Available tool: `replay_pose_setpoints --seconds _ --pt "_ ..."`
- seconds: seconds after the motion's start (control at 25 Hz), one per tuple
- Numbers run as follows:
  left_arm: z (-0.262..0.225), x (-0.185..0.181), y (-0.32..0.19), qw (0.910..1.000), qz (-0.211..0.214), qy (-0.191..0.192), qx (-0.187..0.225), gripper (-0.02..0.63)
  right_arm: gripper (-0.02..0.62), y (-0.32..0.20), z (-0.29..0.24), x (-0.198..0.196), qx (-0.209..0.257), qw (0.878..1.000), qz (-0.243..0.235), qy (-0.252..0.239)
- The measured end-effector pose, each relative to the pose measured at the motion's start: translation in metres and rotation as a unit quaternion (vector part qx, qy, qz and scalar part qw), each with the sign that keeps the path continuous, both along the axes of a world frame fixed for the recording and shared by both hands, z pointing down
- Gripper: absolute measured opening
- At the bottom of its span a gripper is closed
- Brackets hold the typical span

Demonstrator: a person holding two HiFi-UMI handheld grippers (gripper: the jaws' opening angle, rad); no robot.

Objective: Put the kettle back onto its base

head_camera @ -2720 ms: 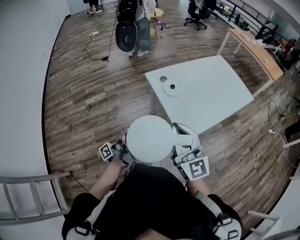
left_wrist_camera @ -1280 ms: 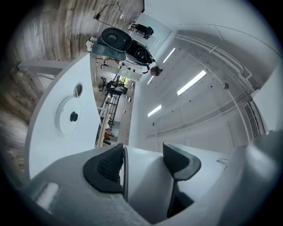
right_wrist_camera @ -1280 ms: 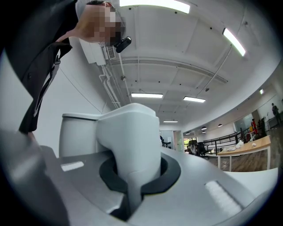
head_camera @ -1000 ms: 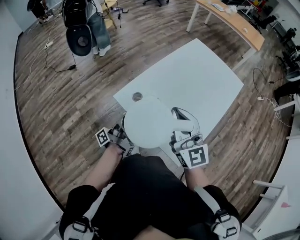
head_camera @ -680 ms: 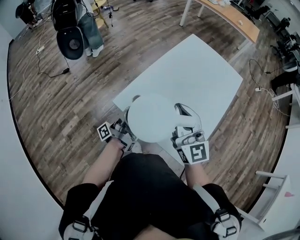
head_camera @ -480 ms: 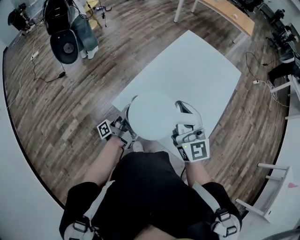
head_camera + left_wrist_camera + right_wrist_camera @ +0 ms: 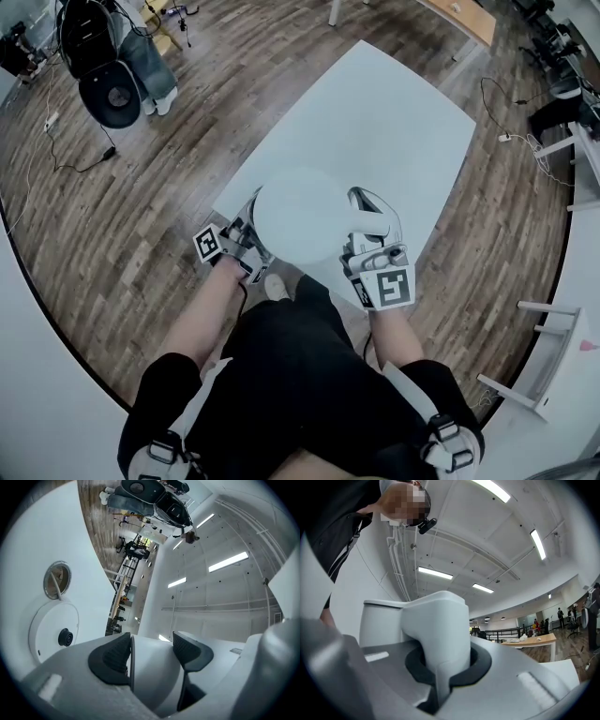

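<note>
The person's black-clad torso fills the head view at 6 o'clock, with both forearms reaching up toward the middle. The left gripper sits at 8 o'clock of the kettle. In its own view, its dark pads stand a moderate width apart, one on each side of a white curved part of the kettle that fills the gap. The right gripper sits at 4 o'clock of the kettle, jaws clamped on the white handle, which rises between its two pads.

Held between the two grippers, the kettle hangs over the near corner of the white table, its round lid facing the head camera. The base, a white disc with a black centre plug, lies on the tabletop at 9 o'clock of the left jaws in the left gripper view, apart from the kettle. A round hole in the tabletop lies just beyond the base.

The table runs toward 1 o'clock over the wooden floor. Far off at 10 o'clock stands a black chair.
</note>
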State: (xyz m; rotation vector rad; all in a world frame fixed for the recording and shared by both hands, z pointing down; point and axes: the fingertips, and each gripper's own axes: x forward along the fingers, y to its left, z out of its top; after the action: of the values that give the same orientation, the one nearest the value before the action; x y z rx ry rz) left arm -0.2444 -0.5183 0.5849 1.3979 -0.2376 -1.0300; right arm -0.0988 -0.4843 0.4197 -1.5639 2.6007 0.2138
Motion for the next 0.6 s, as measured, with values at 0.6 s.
replay_pose_setpoints --seconds 0.6 --pt "0.048 0.004 -0.052 0.9883 -0.015 -0.143 -0.051 0.282 0.003 -0.056 0.041 0.041 -0.038 0.998 0.042 -0.011"
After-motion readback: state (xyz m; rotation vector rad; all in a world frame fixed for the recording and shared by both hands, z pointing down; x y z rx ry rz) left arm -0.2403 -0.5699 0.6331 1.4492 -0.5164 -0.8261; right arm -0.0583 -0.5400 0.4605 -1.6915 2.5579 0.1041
